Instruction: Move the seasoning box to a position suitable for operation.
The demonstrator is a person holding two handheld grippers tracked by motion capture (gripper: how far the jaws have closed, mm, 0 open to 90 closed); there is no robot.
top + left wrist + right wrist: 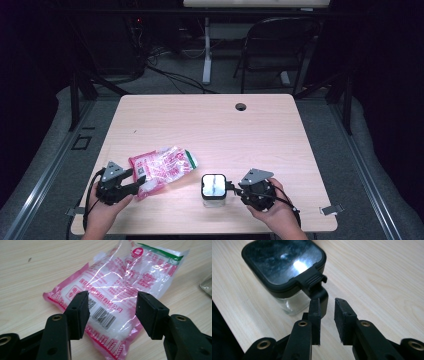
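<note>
Right gripper (327, 315), jaws narrowly parted and gripping nothing, sits at the jar (214, 189) latch (313, 280) near the table's front edge; left gripper (112, 312) gapes empty over the bag (117, 290); pinch the latch squarely before lifting.

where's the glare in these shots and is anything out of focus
Right gripper view: a bright white glare patch sits on the jar's dark lid, and the jaws at the bottom are soft. Left gripper view: thin white glints streak the crinkled plastic bag; its barcode stays readable. High view: the table is evenly lit, the room behind is dark, and the lid reflects light.
</note>
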